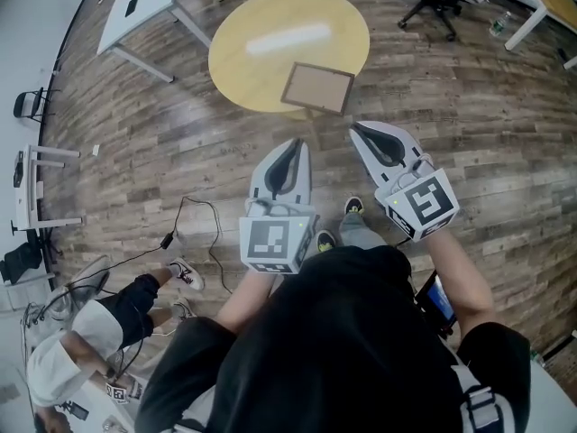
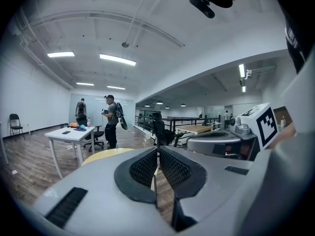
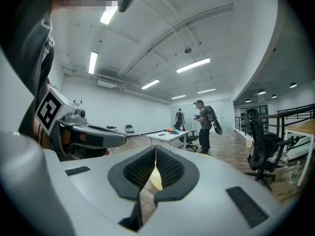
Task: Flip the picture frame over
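The left gripper and the right gripper are both pressing their jaws shut with nothing between them, and they are pointing side by side toward the table. The picture frame is lying flat just ahead of the two tips, a bit nearer the right one, at the near edge of the round yellow table. Neither gripper is touching it. I think this is the reaching step, with the flip not yet begun. The next move is calling for one gripper to open its jaws, take the frame's near edge, pinch it and turn it over, maybe with the other one steadying it.
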Demonstrator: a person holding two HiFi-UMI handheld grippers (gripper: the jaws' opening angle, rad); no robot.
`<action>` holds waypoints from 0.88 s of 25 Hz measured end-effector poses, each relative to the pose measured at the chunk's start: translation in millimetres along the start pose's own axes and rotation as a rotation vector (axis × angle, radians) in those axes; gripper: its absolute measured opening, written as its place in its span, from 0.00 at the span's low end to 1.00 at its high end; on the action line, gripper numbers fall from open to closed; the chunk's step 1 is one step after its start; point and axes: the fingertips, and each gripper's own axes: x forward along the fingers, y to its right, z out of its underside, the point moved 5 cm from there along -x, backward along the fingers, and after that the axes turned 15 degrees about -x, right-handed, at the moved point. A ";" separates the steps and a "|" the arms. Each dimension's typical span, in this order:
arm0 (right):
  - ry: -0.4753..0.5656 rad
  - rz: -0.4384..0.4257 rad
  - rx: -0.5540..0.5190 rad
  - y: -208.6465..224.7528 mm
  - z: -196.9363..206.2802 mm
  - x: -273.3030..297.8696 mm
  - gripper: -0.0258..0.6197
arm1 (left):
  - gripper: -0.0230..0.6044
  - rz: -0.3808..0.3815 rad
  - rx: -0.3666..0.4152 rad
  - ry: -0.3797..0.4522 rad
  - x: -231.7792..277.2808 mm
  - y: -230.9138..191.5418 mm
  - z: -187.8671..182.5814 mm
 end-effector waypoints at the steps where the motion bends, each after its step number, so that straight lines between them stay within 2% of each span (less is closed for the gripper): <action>1: -0.001 -0.005 0.002 10.5 3.8 2.7 0.07 | 0.09 -0.004 0.006 -0.003 10.8 1.6 -2.2; 8: -0.022 -0.065 -0.042 68.0 29.0 21.7 0.07 | 0.09 -0.046 0.026 -0.010 65.7 2.9 -10.6; 13: -0.034 -0.091 -0.027 83.3 45.3 40.5 0.07 | 0.09 -0.078 0.008 -0.037 85.8 -9.3 -5.4; 22: -0.083 -0.070 -0.050 114.4 60.9 81.6 0.07 | 0.09 -0.051 0.006 -0.050 127.9 -43.6 -11.9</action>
